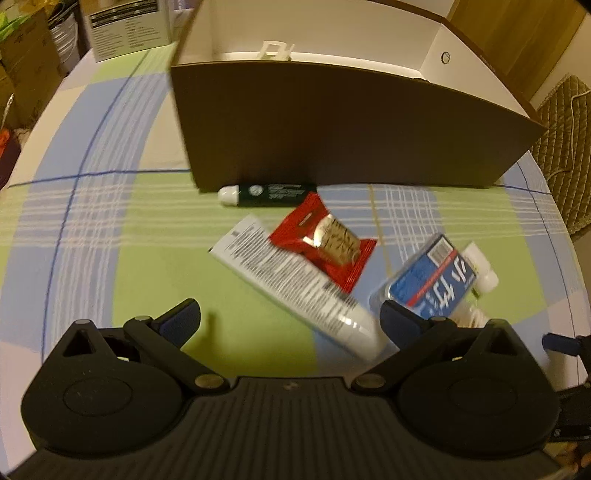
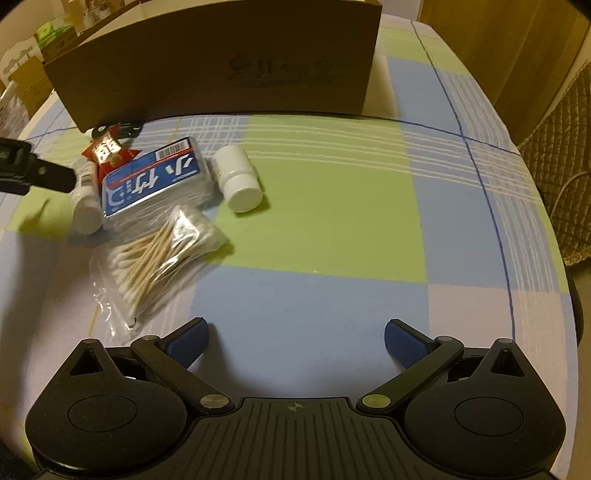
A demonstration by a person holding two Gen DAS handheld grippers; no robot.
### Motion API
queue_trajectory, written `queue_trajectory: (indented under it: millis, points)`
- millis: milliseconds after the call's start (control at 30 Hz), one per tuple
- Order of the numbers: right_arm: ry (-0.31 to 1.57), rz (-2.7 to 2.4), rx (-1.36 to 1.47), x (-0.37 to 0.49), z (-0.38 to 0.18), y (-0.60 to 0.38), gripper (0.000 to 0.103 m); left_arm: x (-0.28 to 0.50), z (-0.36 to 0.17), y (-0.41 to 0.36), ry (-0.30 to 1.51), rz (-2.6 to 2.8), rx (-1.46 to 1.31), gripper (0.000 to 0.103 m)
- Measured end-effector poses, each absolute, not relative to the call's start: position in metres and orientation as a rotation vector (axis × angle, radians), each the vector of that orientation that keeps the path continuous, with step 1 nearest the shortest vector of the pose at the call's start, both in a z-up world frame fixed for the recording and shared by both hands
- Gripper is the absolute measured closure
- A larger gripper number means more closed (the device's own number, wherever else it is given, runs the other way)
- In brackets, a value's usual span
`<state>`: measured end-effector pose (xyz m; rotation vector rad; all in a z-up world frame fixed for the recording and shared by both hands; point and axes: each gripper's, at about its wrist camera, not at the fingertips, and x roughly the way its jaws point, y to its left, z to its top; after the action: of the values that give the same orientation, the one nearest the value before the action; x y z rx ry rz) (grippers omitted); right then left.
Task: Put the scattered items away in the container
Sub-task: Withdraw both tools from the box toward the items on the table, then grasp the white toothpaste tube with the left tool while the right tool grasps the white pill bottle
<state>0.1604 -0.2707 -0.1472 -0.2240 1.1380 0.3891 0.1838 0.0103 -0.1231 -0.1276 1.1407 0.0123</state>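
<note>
A brown cardboard box (image 1: 332,125) with a white inside stands open on the checked tablecloth; its wall (image 2: 221,70) also fills the top of the right wrist view. In front of it lie a dark green tube (image 1: 269,192), a red snack packet (image 1: 325,240), a white tube (image 1: 295,284), a blue tissue pack (image 1: 432,280) and a small white bottle (image 1: 482,269). My left gripper (image 1: 291,321) is open just above the white tube's cap end. My right gripper (image 2: 295,341) is open over bare cloth, right of a bag of cotton swabs (image 2: 159,254), the tissue pack (image 2: 155,181) and the white bottle (image 2: 238,177).
A white clip-like piece (image 1: 275,50) sits inside the box. Cardboard cartons (image 1: 125,26) stand beyond the table's far left edge. A quilted chair cushion (image 1: 561,147) is at the right. Open cloth lies to the left of the items (image 1: 110,240) and to their right (image 2: 369,206).
</note>
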Motion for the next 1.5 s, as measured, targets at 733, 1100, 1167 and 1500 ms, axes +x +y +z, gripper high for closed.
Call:
queue_trajectory:
  millis: [733, 1100, 1167, 1500]
  points:
    - [1.115, 0.381, -0.245, 0.159, -0.148, -0.268, 0.000, 0.205, -0.118, 0.010, 1.142, -0.043, -0.115, 0.022]
    - [1.104, 0.387, -0.246, 0.157, -0.150, -0.272, 0.000, 0.168, -0.130, 0.045, 1.185, -0.023, -0.112, 0.067]
    - [1.103, 0.388, -0.246, 0.157, -0.150, -0.273, 0.000, 0.163, -0.128, 0.051, 1.184, -0.035, -0.129, 0.065]
    - [1.119, 0.401, -0.255, 0.161, -0.150, -0.272, 0.000, 0.185, -0.140, 0.032, 1.134, -0.038, -0.024, 0.069]
